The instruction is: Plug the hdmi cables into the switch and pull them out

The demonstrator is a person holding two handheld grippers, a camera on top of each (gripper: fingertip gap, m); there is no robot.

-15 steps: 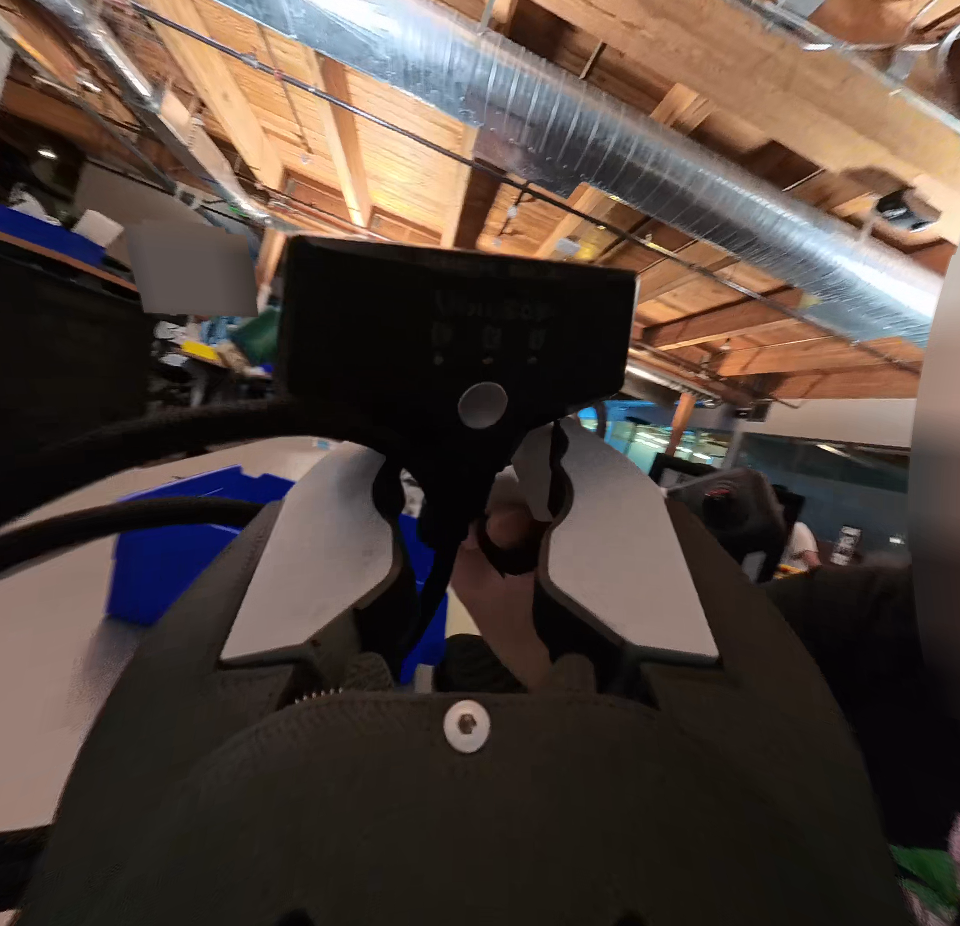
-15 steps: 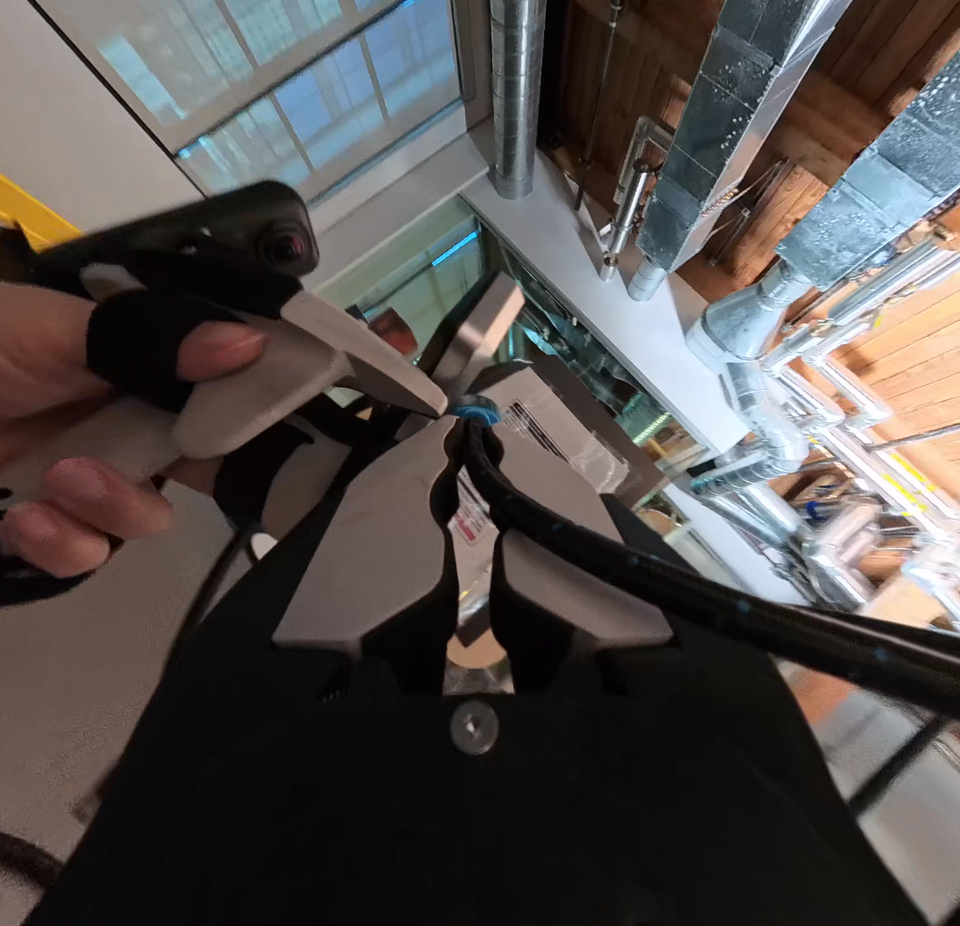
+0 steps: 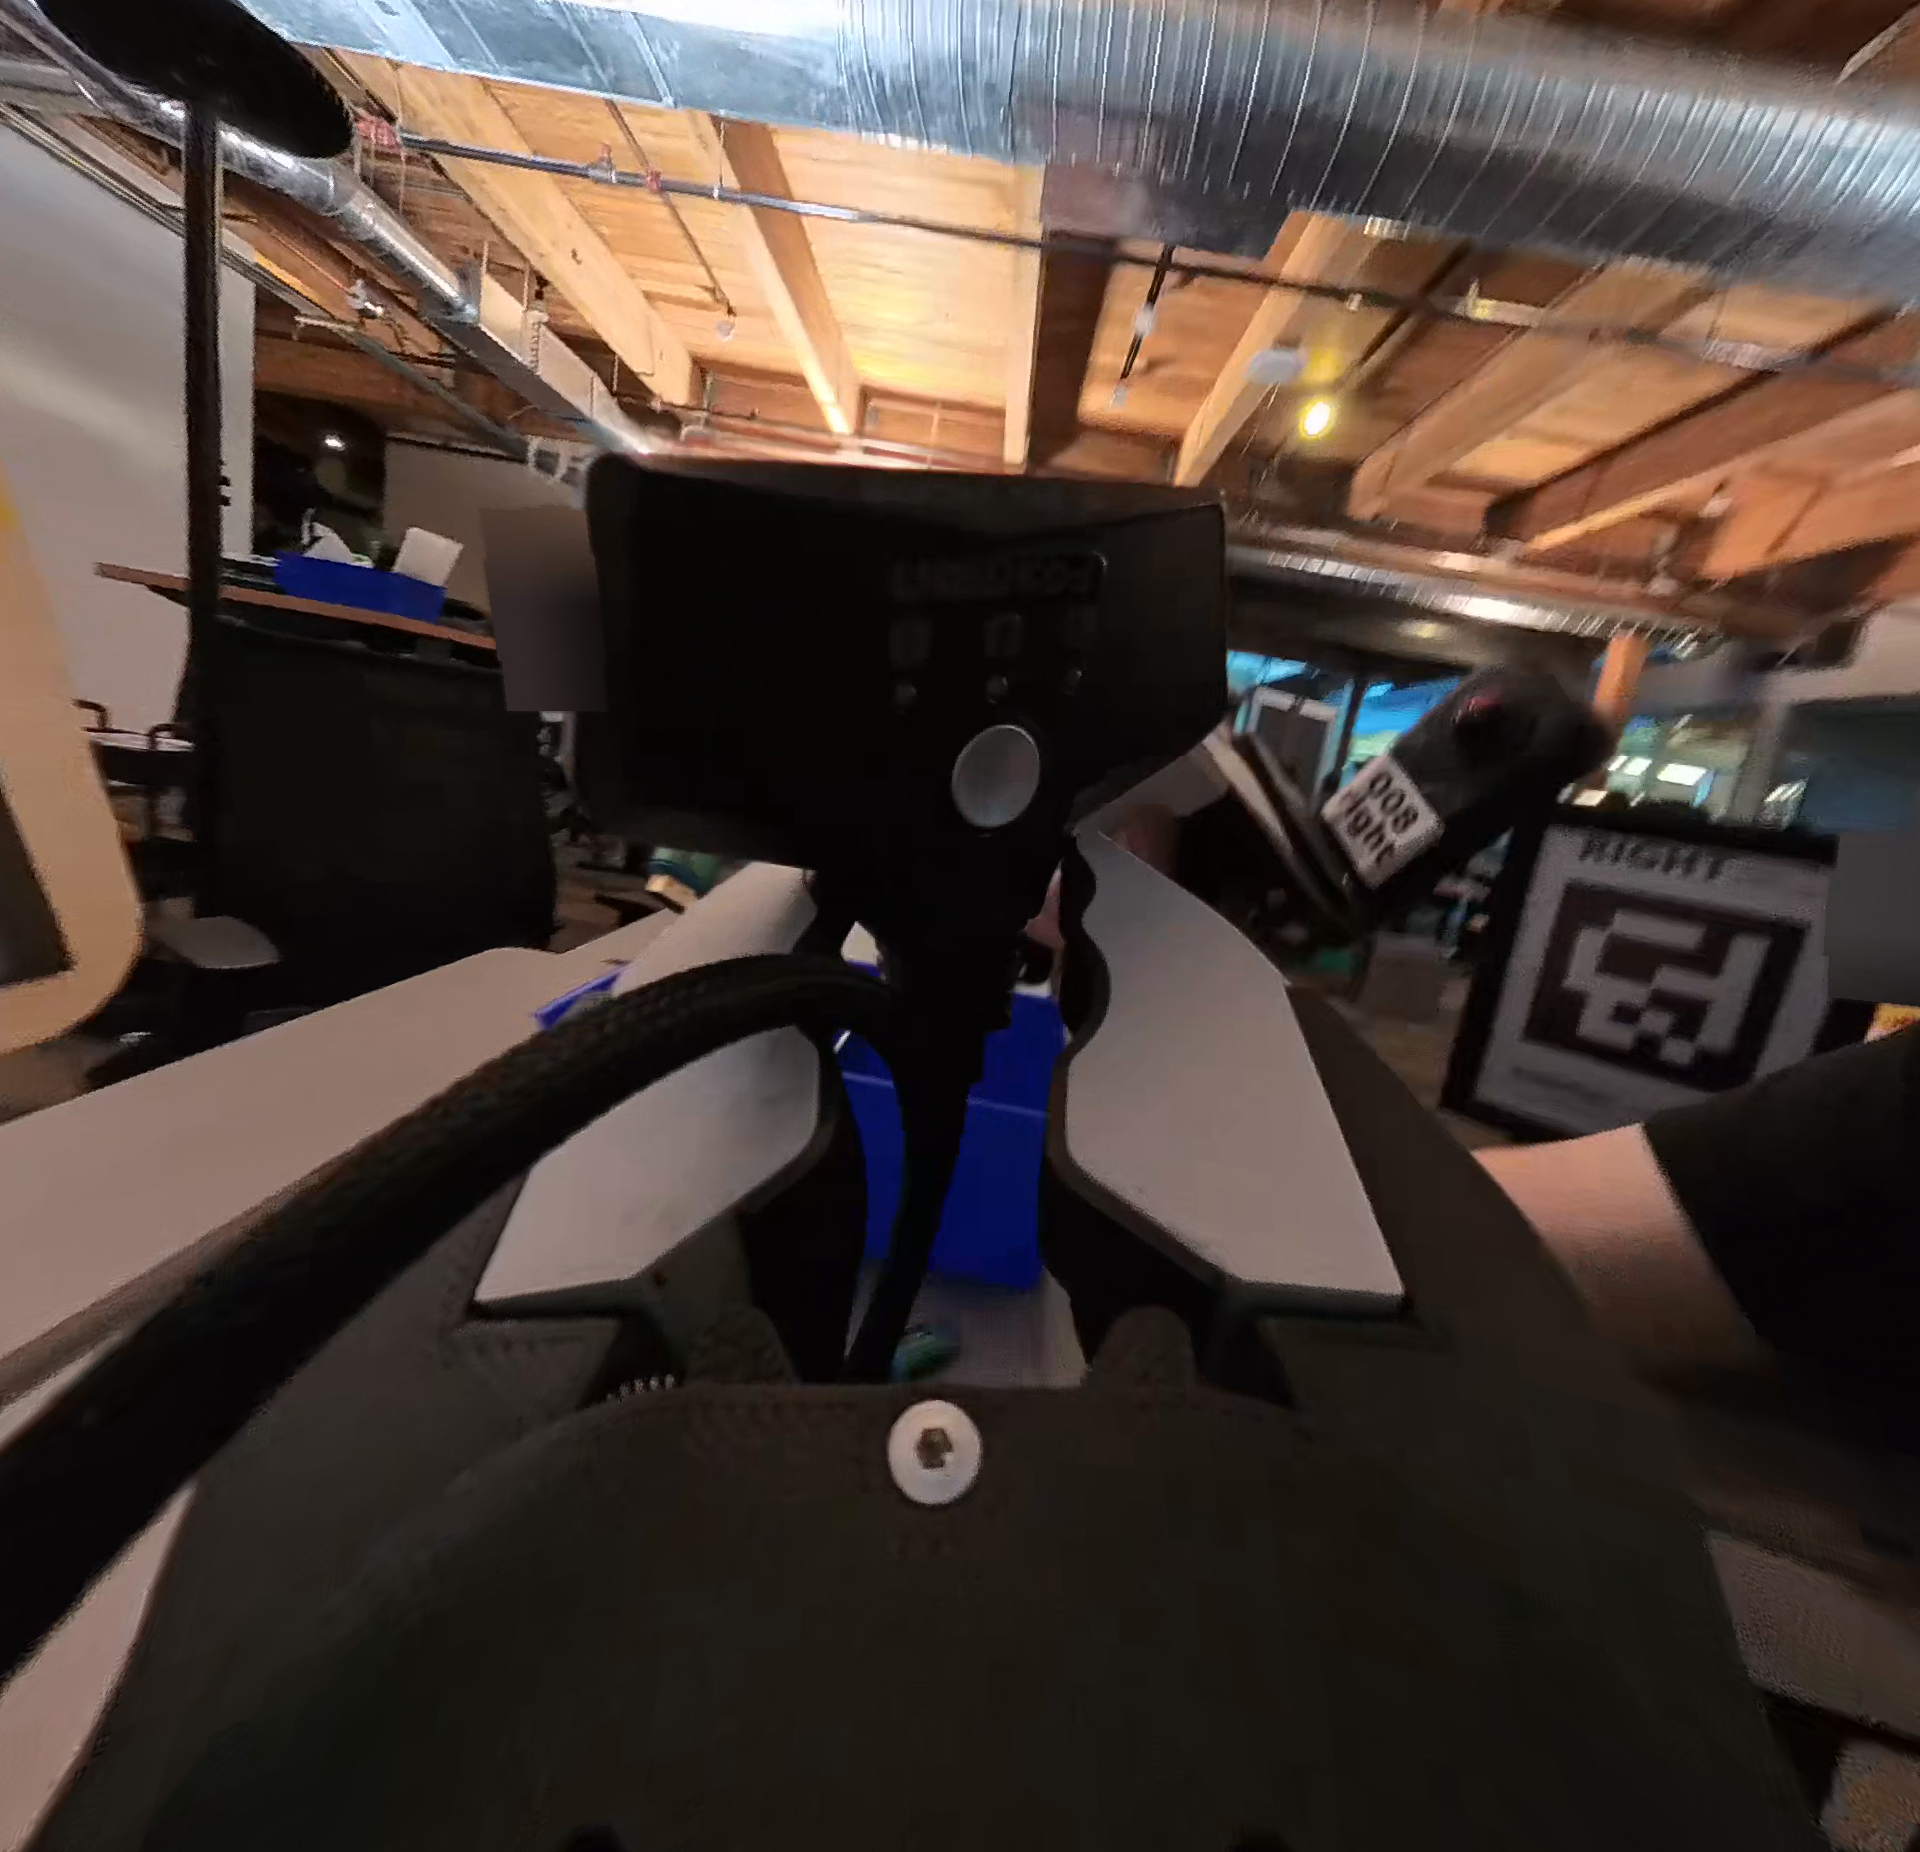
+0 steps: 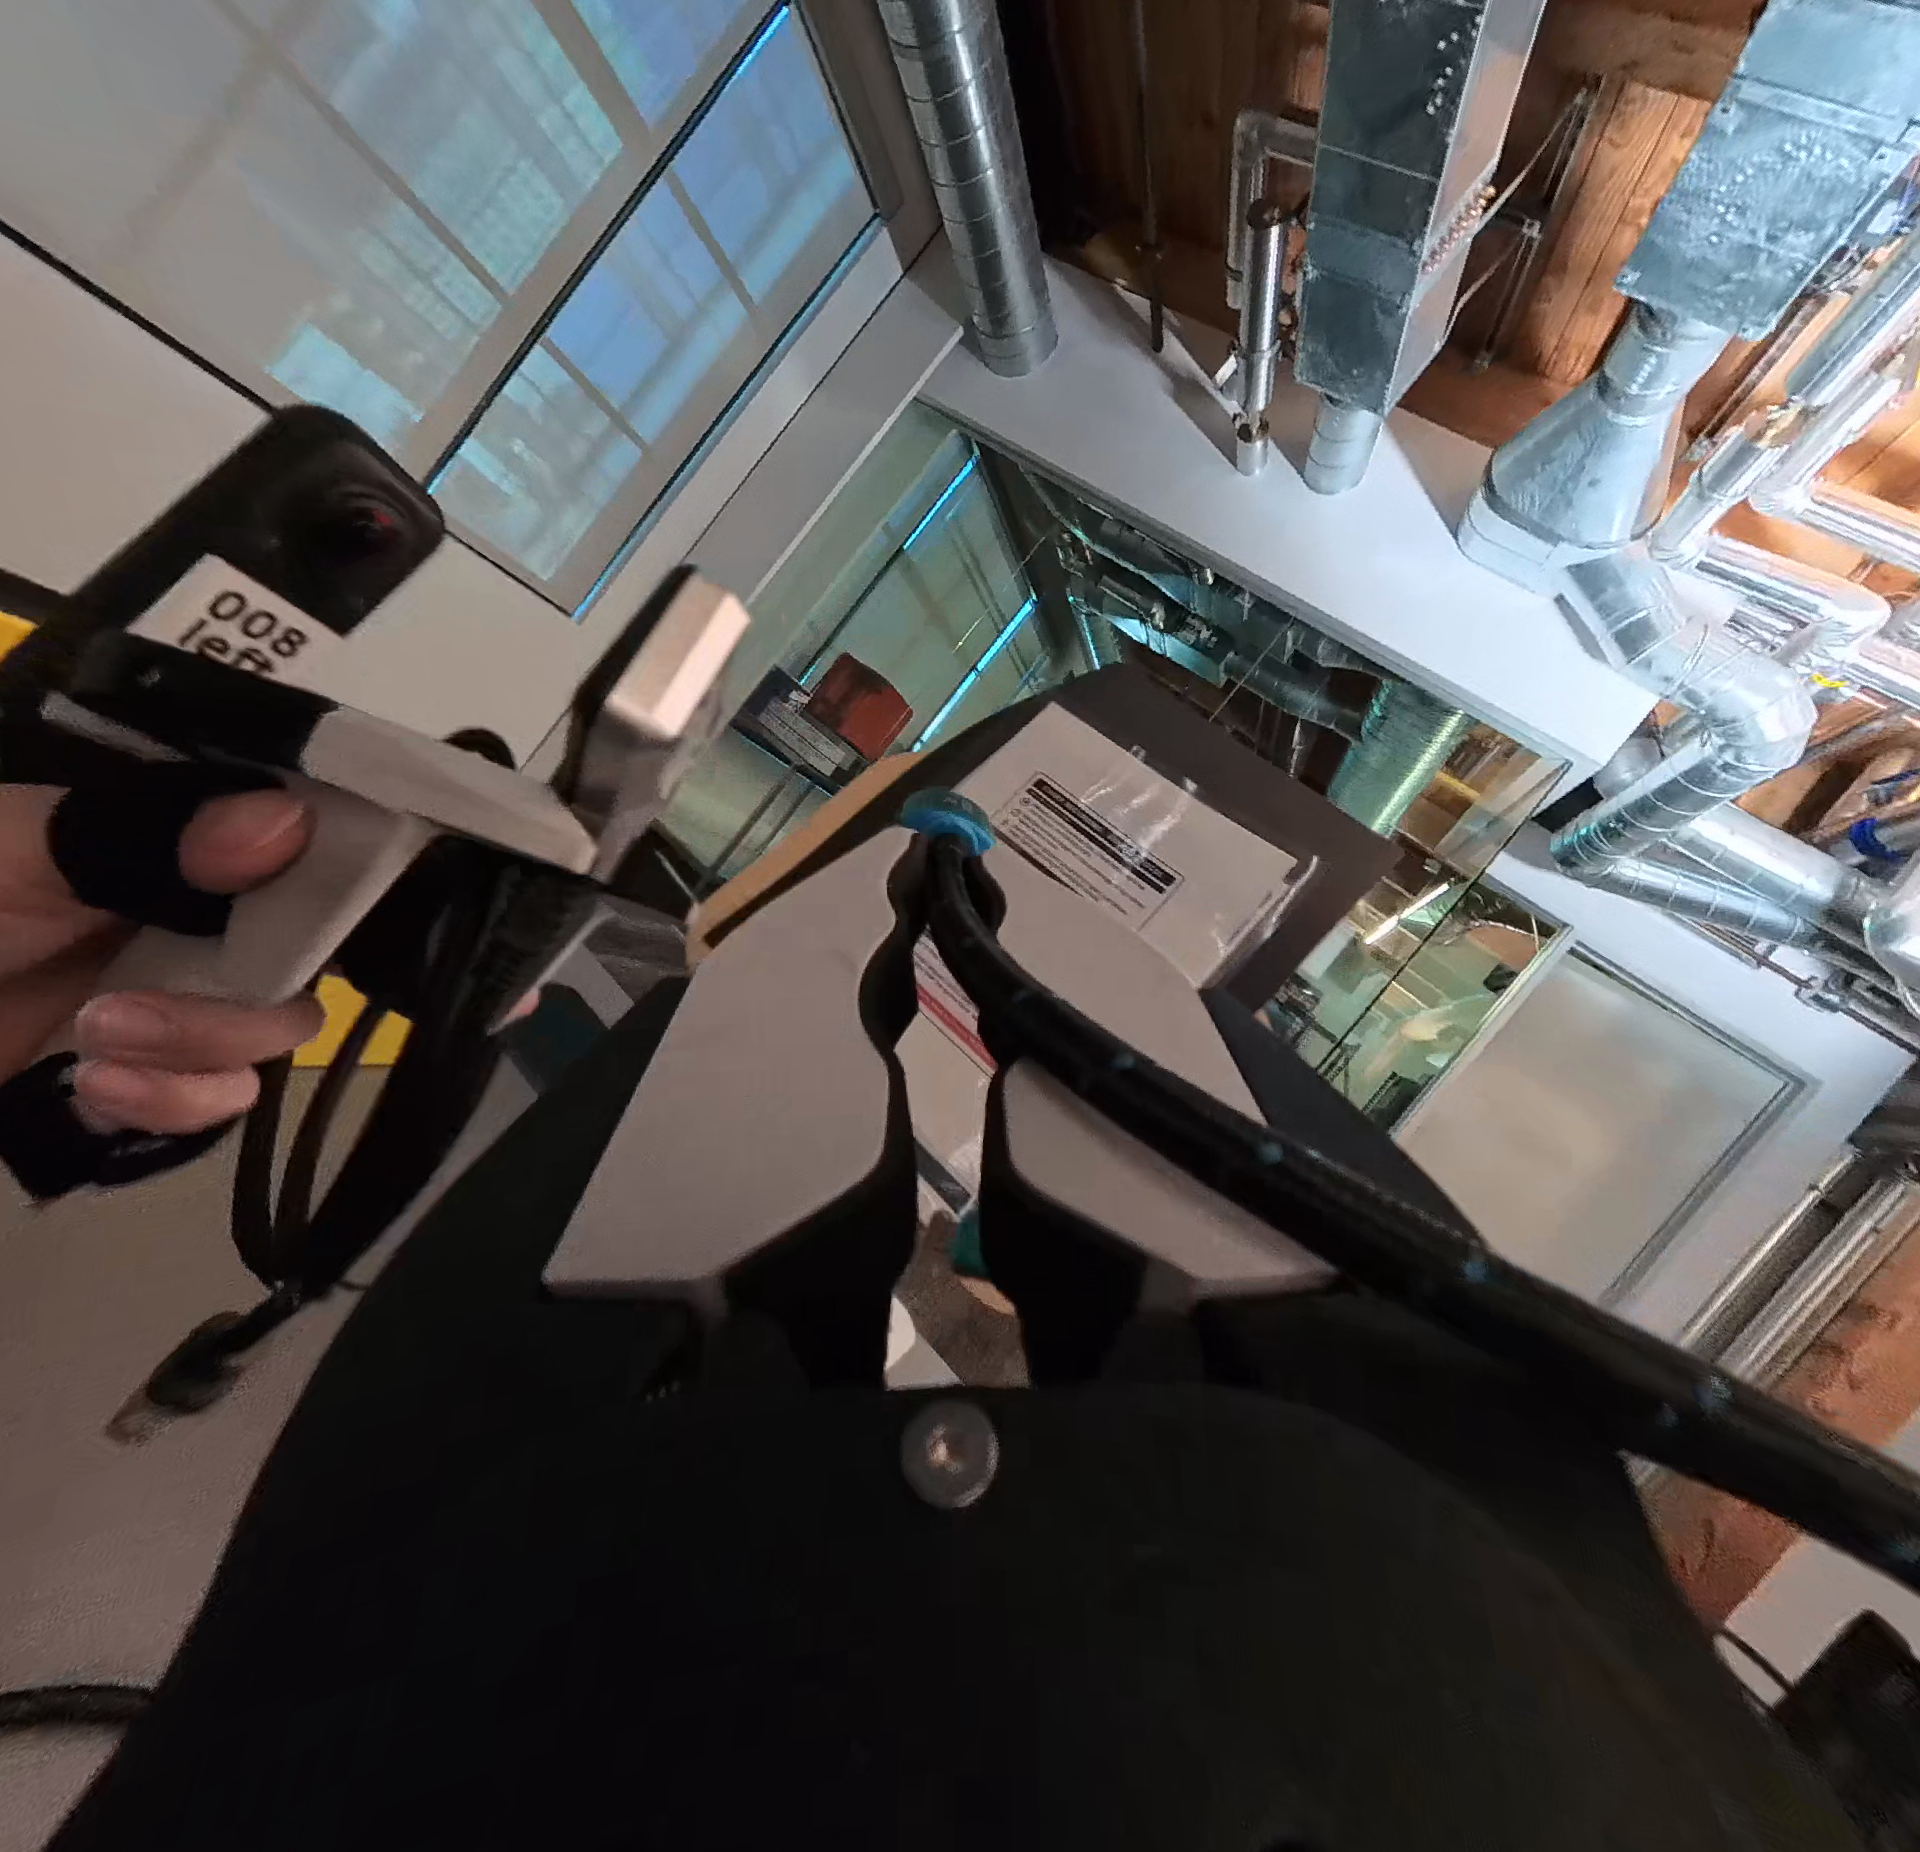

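Left claw (image 3: 940,929) pinches black, labelled switch (image 3: 894,659).

Right gripper (image 4: 940,867) clamped on a black cable (image 4: 1195,1096)

The cable (blue collar at the fingertips) trails lower right; a hand (image 4: 94,929) holds the left gripper (image 4: 582,815) at left.

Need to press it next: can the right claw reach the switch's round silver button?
Probably not: the right claw is shut on the cable, and the button faces away on the switch.
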